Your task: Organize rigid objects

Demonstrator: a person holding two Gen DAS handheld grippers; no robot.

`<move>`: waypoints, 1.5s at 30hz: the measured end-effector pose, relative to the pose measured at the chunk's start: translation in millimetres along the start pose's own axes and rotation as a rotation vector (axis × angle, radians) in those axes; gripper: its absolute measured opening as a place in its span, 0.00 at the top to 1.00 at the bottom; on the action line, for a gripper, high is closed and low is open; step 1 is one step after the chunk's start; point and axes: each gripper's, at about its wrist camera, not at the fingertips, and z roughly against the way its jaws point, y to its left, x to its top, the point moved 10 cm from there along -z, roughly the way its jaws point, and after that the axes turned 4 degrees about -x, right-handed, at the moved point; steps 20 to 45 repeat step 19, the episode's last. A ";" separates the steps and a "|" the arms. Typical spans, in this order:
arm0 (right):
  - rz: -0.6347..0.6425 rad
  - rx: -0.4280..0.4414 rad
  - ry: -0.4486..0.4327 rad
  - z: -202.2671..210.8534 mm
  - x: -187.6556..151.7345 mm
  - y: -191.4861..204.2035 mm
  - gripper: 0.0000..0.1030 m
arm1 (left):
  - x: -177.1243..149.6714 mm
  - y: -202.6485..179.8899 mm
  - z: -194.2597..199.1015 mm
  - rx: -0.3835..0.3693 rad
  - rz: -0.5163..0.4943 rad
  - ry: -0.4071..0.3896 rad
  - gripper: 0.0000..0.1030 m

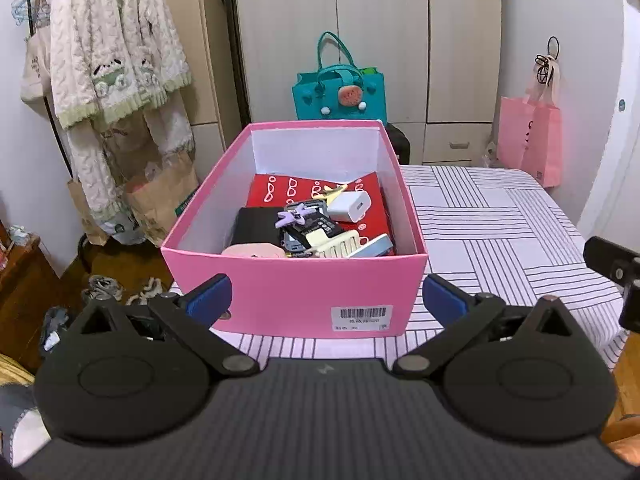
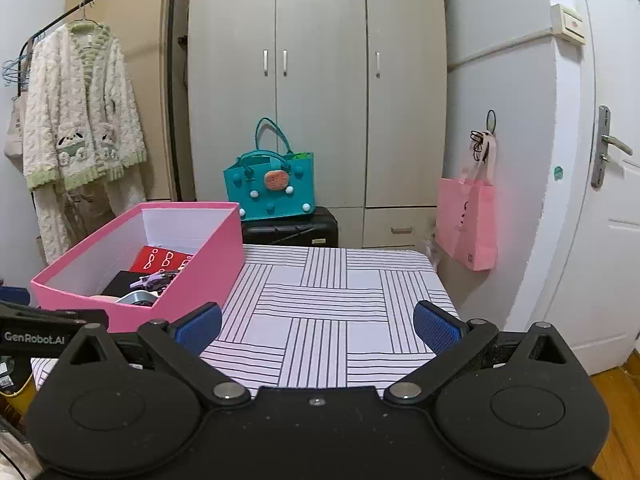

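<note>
At the lower edge of each wrist view, the tongs occupy the foreground. The left gripper [image 1: 327,300] is released: its blue pads [image 1: 210,295] stand wide apart and grasp nothing. The right gripper [image 2: 318,326] is likewise released, its pads spread over bare cloth.

In the left wrist view, the pink box [image 1: 294,294] sits at frame centre, directly ahead of the left gripper, its near wall lying between the two pads; contact cannot be confirmed. The box rests on the striped tablecloth [image 1: 500,232]. A barcode label [image 1: 362,317] is fixed to the lower right of the near wall.

Contents visible only in this view:
- white charger [image 1: 349,206], toward the far right of the interior;
- cream comb [image 1: 340,243], near the front wall;
- purple clip [image 1: 294,216], at the centre;
- red card [image 1: 316,192], lying flat beneath the others.

In the right wrist view, the box appears at middle left, ahead and to the left of the right gripper and apart from it. Only a corner of its contents shows. The part of the cloth in front of this gripper carries no loose objects.

This view alone shows a white door [image 2: 600,200] with a lever handle at the right edge and a black suitcase [image 2: 290,232] under the teal bag [image 2: 270,188]. Both views show the grey wardrobe [image 2: 316,80], a pink bag [image 2: 468,224] and a robe [image 2: 80,120] hanging at upper left.
</note>
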 end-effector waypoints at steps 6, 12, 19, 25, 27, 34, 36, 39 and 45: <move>-0.022 -0.017 0.017 -1.9 -0.7 -4.4 0.00 | -2.6 -0.7 -0.3 -0.014 0.001 0.006 0.00; -0.030 -0.023 0.018 -1.6 -0.5 -7.0 0.00 | -3.1 0.6 -0.3 -0.014 0.007 0.008 0.00; -0.017 -0.023 0.013 0.5 -0.3 -3.7 0.00 | -3.3 1.1 0.6 -0.010 0.007 0.006 0.00; -0.017 -0.023 0.013 0.5 -0.3 -3.7 0.00 | -3.3 1.1 0.6 -0.010 0.007 0.006 0.00; -0.017 -0.023 0.013 0.5 -0.3 -3.7 0.00 | -3.3 1.1 0.6 -0.010 0.007 0.006 0.00; -0.017 -0.023 0.013 0.5 -0.3 -3.7 0.00 | -3.3 1.1 0.6 -0.010 0.007 0.006 0.00; -0.017 -0.023 0.013 0.5 -0.3 -3.7 0.00 | -3.3 1.1 0.6 -0.010 0.007 0.006 0.00; -0.017 -0.023 0.013 0.5 -0.3 -3.7 0.00 | -3.3 1.1 0.6 -0.010 0.007 0.006 0.00; -0.017 -0.023 0.013 0.5 -0.3 -3.7 0.00 | -3.3 1.1 0.6 -0.010 0.007 0.006 0.00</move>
